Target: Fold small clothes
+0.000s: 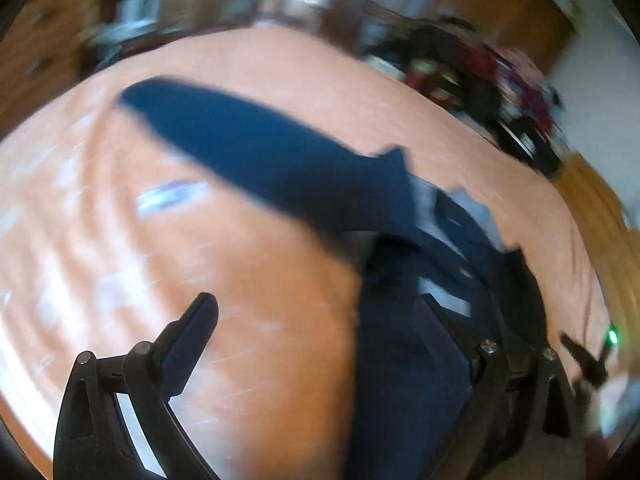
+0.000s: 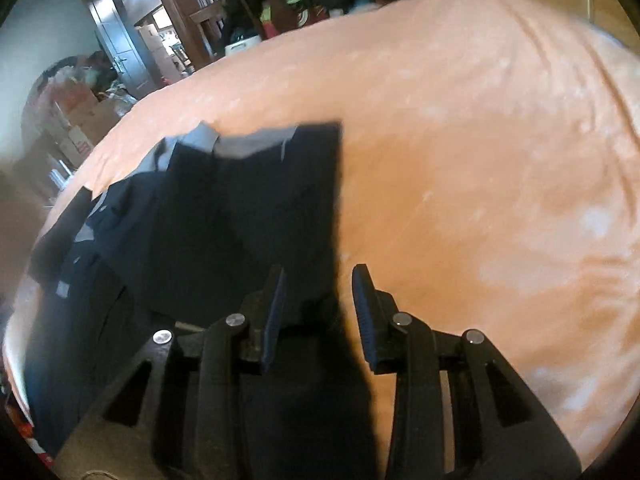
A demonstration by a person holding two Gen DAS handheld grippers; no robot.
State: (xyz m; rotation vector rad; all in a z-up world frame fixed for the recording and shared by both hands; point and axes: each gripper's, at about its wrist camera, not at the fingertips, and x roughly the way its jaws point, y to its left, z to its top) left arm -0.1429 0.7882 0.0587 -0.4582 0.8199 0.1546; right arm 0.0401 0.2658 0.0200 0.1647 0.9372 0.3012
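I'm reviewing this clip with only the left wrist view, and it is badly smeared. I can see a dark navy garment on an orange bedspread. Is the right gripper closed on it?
Observer: No. The right gripper is open. The edge of the dark navy fabric garment runs between its fingers, ungripped.
Operator: Can you see the far end of the cloth?
Observer: Yes. A light grey band lines its far edge, which lies on the orange bedspread.
Operator: Is there anything behind the bed?
Observer: An open dark wooden door at the far left.
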